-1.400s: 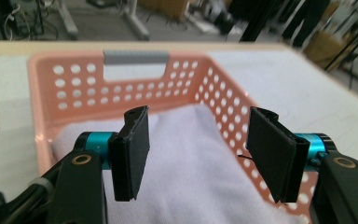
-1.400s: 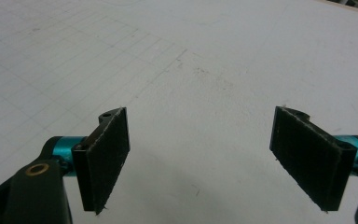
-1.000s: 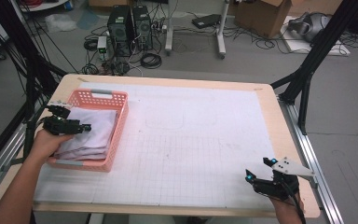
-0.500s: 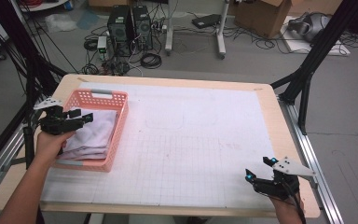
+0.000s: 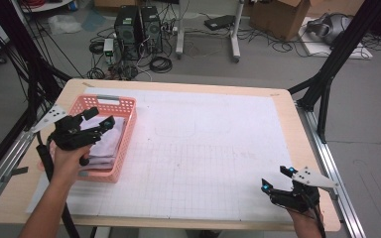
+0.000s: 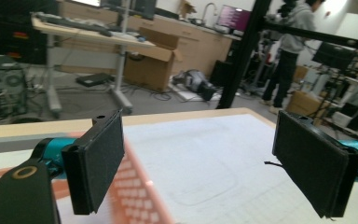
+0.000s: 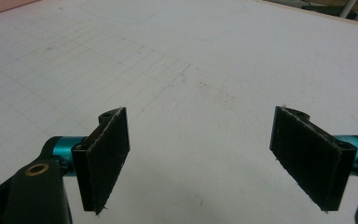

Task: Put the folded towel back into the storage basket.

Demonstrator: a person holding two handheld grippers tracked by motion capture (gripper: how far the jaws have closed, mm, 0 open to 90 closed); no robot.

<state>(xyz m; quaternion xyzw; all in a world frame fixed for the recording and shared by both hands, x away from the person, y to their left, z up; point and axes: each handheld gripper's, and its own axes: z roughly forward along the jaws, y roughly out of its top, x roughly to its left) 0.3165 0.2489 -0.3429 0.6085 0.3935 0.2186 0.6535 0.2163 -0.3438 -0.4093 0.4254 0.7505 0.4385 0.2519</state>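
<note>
Pink plastic basket (image 5: 110, 140) at the table's left edge holds the folded pale cloth (image 5: 104, 145), lying flat inside. My left gripper (image 5: 95, 120) hangs just above it, jaws just opened wide, nothing between them. I'd lift clear without snagging the rim. Right gripper (image 5: 278, 179) rests wide and empty near the front right corner.

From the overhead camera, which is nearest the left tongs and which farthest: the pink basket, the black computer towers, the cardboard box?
1. Pink basket, right under the left tongs.
2. Computer towers, on the floor beyond the table.
3. Cardboard box, far right on the floor.
</note>
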